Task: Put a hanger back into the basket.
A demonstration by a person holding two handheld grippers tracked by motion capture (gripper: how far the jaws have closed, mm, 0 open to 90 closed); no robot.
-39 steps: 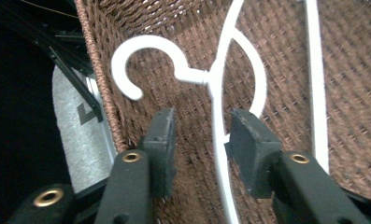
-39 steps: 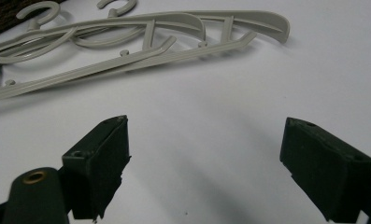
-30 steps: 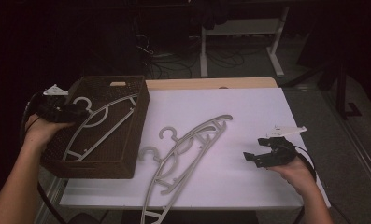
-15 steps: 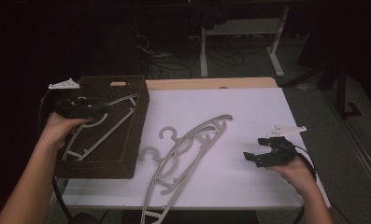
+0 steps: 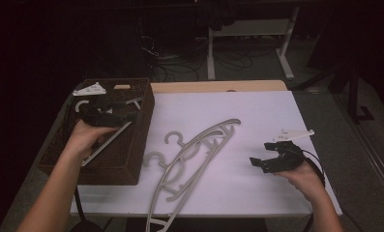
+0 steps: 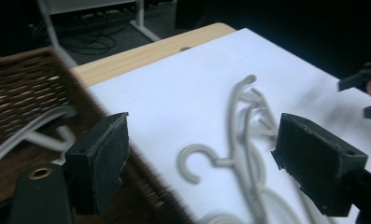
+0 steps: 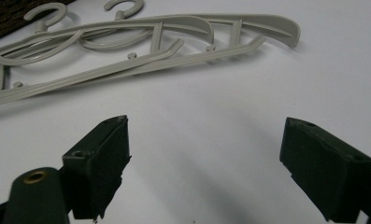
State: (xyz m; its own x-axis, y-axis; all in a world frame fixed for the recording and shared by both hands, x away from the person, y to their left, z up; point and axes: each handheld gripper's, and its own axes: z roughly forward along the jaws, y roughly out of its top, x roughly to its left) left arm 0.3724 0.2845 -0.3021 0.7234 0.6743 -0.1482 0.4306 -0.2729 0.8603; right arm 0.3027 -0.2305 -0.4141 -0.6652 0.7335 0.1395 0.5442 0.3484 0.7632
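Hangers (image 5: 189, 157), grey plastic, piled on the white table (image 5: 257, 111) between basket and right hand, hooks toward the basket. One more hanger (image 5: 107, 140) lying inside the brown wicker basket (image 5: 136, 159) at the table's left edge, probably clear of the fingers, though blur hides the detail. Left gripper (image 5: 129, 116) above the basket's inner wall, fingers (image 6: 99, 163) just been opening, wide apart, nothing between them. Right gripper (image 5: 258, 162) low over bare table, near the pile's far end, fingers (image 7: 99, 163) spread wide, empty.
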